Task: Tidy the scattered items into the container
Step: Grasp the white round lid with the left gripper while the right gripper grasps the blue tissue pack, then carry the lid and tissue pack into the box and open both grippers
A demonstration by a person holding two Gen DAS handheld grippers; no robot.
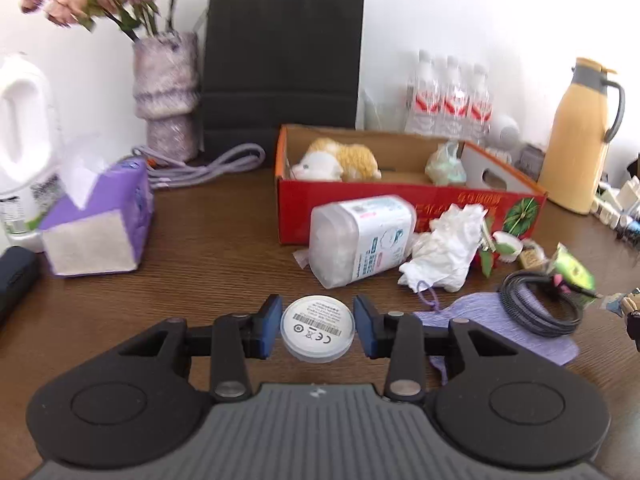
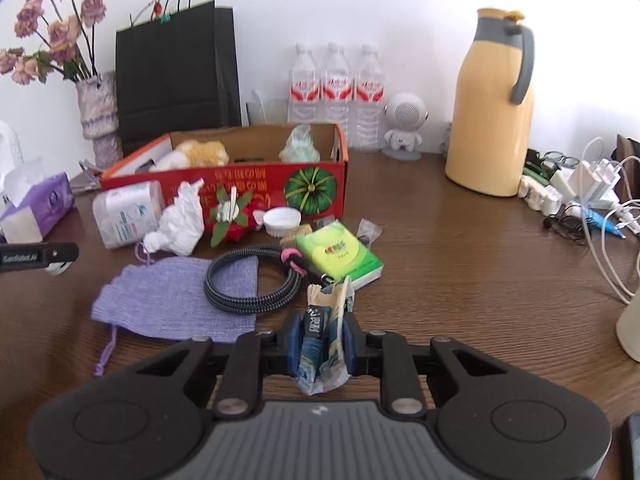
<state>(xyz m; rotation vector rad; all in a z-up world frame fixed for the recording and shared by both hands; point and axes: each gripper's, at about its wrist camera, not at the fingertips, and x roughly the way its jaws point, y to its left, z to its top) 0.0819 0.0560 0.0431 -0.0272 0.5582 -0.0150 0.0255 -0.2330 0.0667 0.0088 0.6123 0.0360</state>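
Note:
A red cardboard box (image 1: 400, 210) (image 2: 256, 184) stands at mid-table and holds a plush toy (image 1: 340, 160) and a pale green item (image 1: 446, 164). My left gripper (image 1: 318, 327) has its jaws on either side of a round white disc (image 1: 318, 330) with small gaps showing; whether they grip it I cannot tell. My right gripper (image 2: 320, 340) is shut on a blue and tan snack wrapper (image 2: 322, 336). In front of the box lie a white tub (image 1: 362, 240) (image 2: 128, 214), crumpled tissue (image 2: 180, 220), a purple pouch (image 2: 176, 300), a coiled cable (image 2: 252, 280) and a green packet (image 2: 340, 256).
A purple tissue box (image 1: 96, 224), a flower vase (image 1: 166, 92) and a black paper bag (image 1: 280, 64) stand at the back left. Water bottles (image 2: 336, 92), a small speaker (image 2: 406, 128) and a yellow jug (image 2: 492, 108) stand behind. Chargers and cables (image 2: 592, 200) lie at right.

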